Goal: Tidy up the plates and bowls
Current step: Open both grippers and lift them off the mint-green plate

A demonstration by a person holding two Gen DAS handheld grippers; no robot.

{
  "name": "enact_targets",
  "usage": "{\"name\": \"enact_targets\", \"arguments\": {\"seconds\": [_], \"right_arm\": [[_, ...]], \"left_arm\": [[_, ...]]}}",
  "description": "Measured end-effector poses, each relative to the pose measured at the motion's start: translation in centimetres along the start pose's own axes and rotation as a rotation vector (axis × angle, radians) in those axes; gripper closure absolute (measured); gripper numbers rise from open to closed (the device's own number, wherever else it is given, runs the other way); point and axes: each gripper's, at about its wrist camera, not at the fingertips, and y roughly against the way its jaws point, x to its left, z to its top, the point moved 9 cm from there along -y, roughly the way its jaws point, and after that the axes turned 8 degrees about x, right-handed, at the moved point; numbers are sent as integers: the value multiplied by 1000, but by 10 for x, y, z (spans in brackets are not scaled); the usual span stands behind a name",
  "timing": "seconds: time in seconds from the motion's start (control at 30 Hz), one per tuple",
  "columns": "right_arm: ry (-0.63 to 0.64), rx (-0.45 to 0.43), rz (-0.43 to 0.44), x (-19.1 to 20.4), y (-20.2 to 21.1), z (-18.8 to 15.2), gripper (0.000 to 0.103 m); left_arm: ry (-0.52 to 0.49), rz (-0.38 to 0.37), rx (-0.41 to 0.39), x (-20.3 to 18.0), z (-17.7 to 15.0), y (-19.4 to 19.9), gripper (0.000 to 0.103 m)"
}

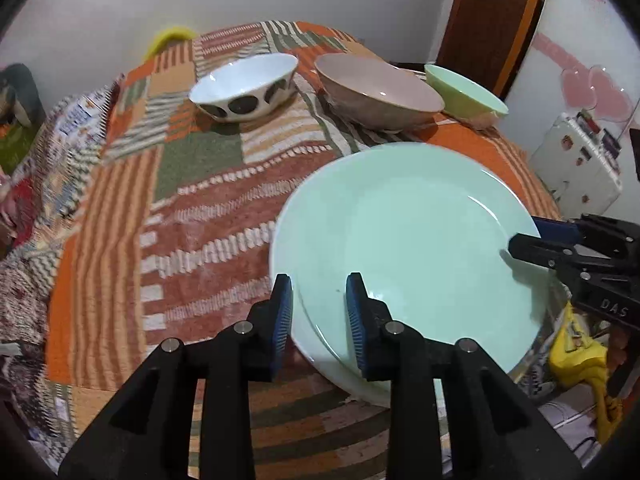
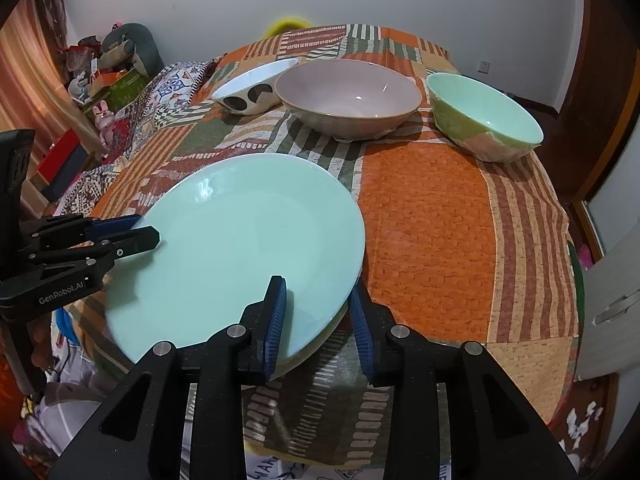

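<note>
Both tongs are sitting at the near rim of the mint plate (image 1: 404, 248), one on each side. The left tongs (image 1: 319, 294) are straddling the rim with a clear gap between the pads and the plate, so they're loosened, not gripping. Same for the right tongs (image 2: 318, 298): the rim is between the fingers, but the pads aren't pressing on it. The plate is lying on the patchwork cloth of the table (image 2: 428, 216), at the near edge and slightly overhanging it. There looks to be a second rim under it, so maybe it's stacked on another plate, can't tell for sure.

My read is that this is the let-go after setting the plate down. To do it well, I'd be opening both sides evenly and backing straight out along the rim line, so no pad drags the plate off that edge.

Both are pointing steeply down toward the table. The spotted bowl (image 1: 244, 88), pink bowl (image 1: 378, 92) and green bowl (image 1: 466, 94) are lined up at the far side, well apart from the plate.
</note>
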Motion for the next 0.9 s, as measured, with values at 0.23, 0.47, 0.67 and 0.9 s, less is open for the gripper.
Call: {"name": "enact_targets", "arguments": {"seconds": [0.23, 0.47, 0.67, 0.9], "right_arm": [[1, -26, 2, 0, 8, 3, 65], [-11, -124, 3, -8, 36, 25, 58], [-30, -205, 0, -19, 54, 56, 57], [-71, -256, 18, -34, 54, 89, 56]], "left_arm": [[23, -10, 1, 10, 1, 5, 75], [20, -7, -66, 13, 25, 29, 75], [21, -16, -193, 11, 71, 61, 56], [-1, -28, -236, 2, 121, 63, 56]]}}
